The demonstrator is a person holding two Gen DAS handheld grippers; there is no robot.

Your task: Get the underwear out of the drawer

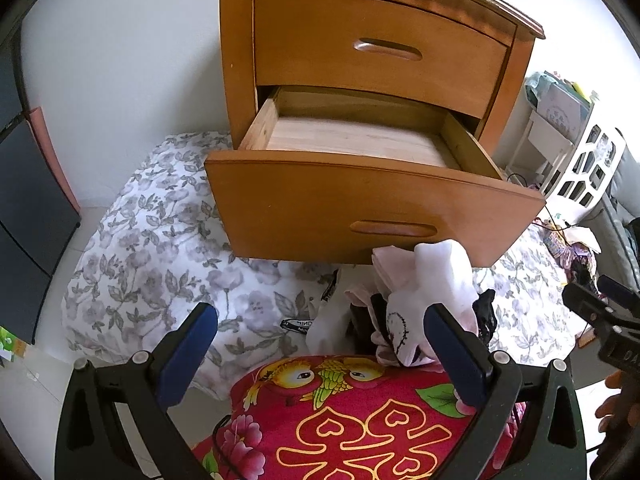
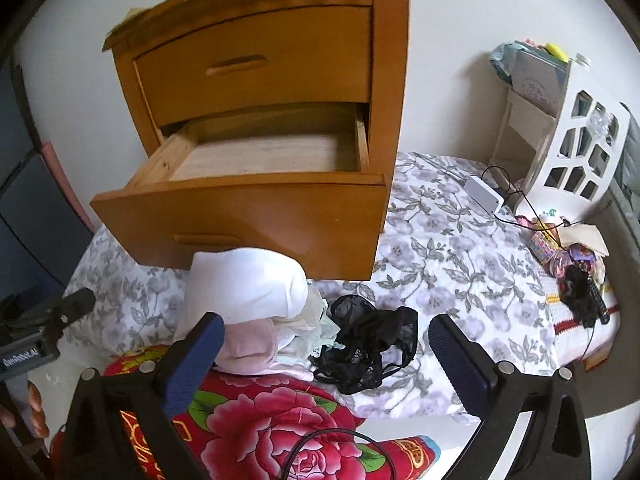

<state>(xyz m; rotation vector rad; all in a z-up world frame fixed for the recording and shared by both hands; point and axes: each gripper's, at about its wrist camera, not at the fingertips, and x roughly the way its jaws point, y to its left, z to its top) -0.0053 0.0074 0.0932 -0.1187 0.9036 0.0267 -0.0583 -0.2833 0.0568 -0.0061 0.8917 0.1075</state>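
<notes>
Wooden drawer [image 2: 256, 160]: pulled out, bare inside
Underwear [image 2: 256, 304]: heaped on bed [image 2: 460, 248] below drawer front
Right gripper [image 2: 326, 340]: jaws wide apart, holding nothing
Left gripper [image 1: 320, 328]: spread wide, holding nothing

A grey-flowered white bedsheet [image 2: 452, 248] covers the bed, a red floral quilt [image 2: 280, 436] bunched at its near edge. A white cut-out organiser [image 2: 576, 152] stands far right, a small white box [image 2: 484, 194] beside it.

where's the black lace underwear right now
In the right wrist view the black lace underwear lies on the floral bedsheet, right of the pale clothes pile, below the open drawer.
</notes>
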